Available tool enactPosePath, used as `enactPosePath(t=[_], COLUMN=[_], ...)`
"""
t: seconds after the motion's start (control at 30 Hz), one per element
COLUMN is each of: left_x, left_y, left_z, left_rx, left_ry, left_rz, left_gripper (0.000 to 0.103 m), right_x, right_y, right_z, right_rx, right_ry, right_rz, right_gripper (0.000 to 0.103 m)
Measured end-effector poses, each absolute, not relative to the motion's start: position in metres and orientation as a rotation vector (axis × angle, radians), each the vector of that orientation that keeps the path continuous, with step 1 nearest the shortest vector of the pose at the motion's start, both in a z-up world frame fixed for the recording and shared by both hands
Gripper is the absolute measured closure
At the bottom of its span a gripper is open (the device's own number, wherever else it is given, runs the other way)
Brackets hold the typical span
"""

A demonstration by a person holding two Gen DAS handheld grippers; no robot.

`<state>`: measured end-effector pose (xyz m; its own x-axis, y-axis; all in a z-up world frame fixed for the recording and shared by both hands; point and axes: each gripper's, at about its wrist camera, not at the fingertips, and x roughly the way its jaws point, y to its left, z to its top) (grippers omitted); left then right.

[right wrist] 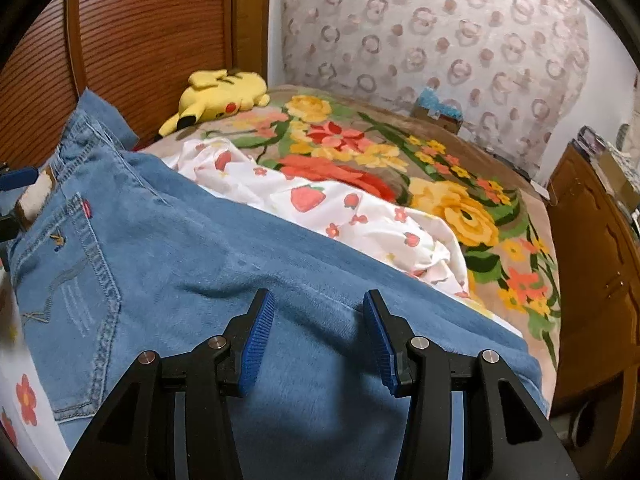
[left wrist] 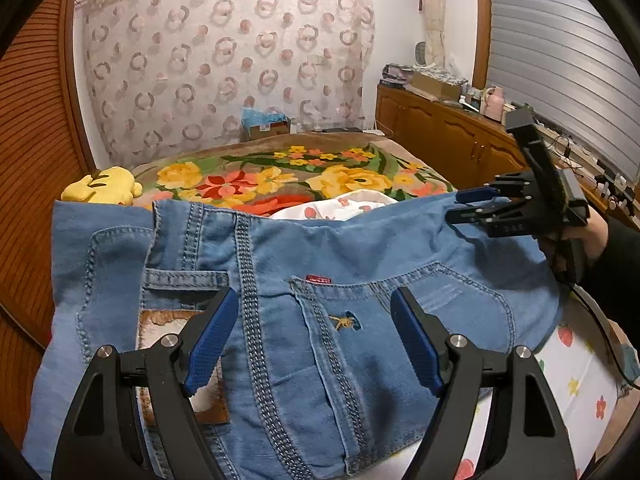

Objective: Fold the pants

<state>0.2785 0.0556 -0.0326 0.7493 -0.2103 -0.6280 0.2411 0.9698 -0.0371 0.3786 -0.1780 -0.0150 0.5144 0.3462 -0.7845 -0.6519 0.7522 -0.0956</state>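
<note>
**Little that can be read on the pants**

The pants (left wrist: 320, 300) carry a small red tab (left wrist: 318, 279) at the top edge of a back pocket (left wrist: 400, 320). It bears pale lettering, too small and blurred to read. The same tab shows in the right wrist view, also unreadable.

On the pocket, below the tab, sits a small embroidered emblem (left wrist: 345, 321) in yellow and dark blue thread. It is a figure, not letters, and its shape cannot be made out with certainty.

A leather-like patch (left wrist: 176, 344) on the waistband shows no legible print.

No other words, numbers or signs can be read.
</note>
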Motion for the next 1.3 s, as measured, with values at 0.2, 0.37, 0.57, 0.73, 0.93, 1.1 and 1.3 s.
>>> enactPosePath(t=[0.2, 0.37, 0.57, 0.73, 0.93, 1.1, 1.3], left_x=[0.280, 0.279, 0.272, 0.263, 0.249, 0.231, 0.207], left_y=[0.057, 0.061, 0.068, 0.074, 0.078, 0.078, 0.075], left_z=[-0.036, -0.037, -0.037, -0.037, -0.032, -0.023, -0.011], left_rx=[0.047, 0.043, 0.034, 0.019, 0.011, 0.008, 0.017], left_ry=[0.691, 0.695, 0.694, 0.693, 0.682, 0.658, 0.629], left_rz=[-0.240, -0.231, -0.215, -0.206, -0.195, -0.194, -0.193], left_gripper=[0.024, 0.024, 0.024, 0.024, 0.024, 0.024, 0.024], right_x=[0.393, 0.387, 0.386, 0.387, 0.361, 0.316, 0.259], right_y=[-0.170, -0.161, -0.154, -0.145, -0.172, -0.188, -0.212], right_z=[-0.020, -0.016, 0.008, 0.000, 0.019, 0.040, 0.054], right_rx=[-0.403, -0.467, -0.454, -0.428, -0.348, -0.298, -0.253], right_ry=[0.891, 0.864, 0.744, 0.768, 0.742, 0.686, 0.623], right_rz=[0.643, 0.640, 0.526, 0.520, 0.540, 0.565, 0.572], right_gripper=[0.071, 0.102, 0.102, 0.102, 0.097, 0.094, 0.078])
